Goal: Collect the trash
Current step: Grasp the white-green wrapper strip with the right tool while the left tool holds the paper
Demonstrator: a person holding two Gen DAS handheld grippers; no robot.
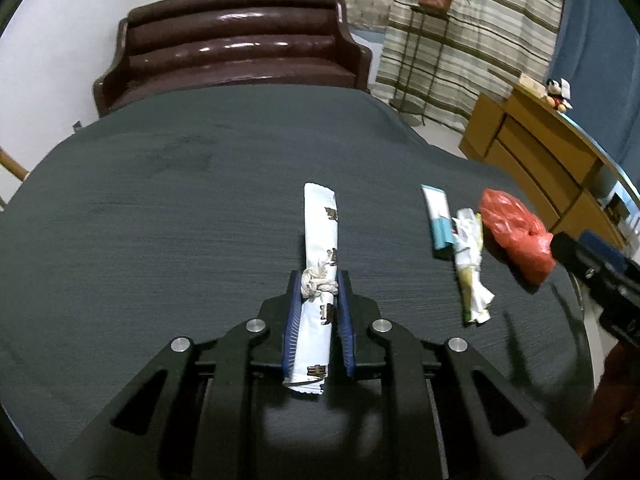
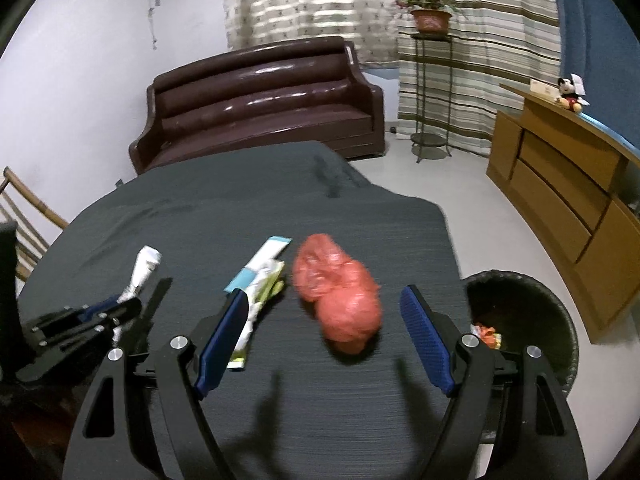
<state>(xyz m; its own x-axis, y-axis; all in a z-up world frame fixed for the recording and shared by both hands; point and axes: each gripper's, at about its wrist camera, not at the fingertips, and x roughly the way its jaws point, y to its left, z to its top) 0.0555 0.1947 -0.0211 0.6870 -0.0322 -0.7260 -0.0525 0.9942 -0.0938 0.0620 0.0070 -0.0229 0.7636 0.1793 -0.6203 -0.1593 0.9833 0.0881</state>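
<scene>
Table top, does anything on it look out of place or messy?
Yes. Litter lies loose on the dark table: a crumpled red bag, a blue-and-white wrapper and a crushed green-and-white packet overlapping it. Nothing looks spilled or broken.

You see a matt dark grey cloth-covered table (image 1: 160,208), finely ribbed. On it lie a white printed paper-like wrapper (image 1: 320,240), slightly shiny, and a crinkled, glossy red plastic bag (image 2: 338,300). Beyond stand a glossy brown leather-look sofa (image 2: 260,100) and a smooth yellowish wooden cabinet (image 2: 560,184).
</scene>
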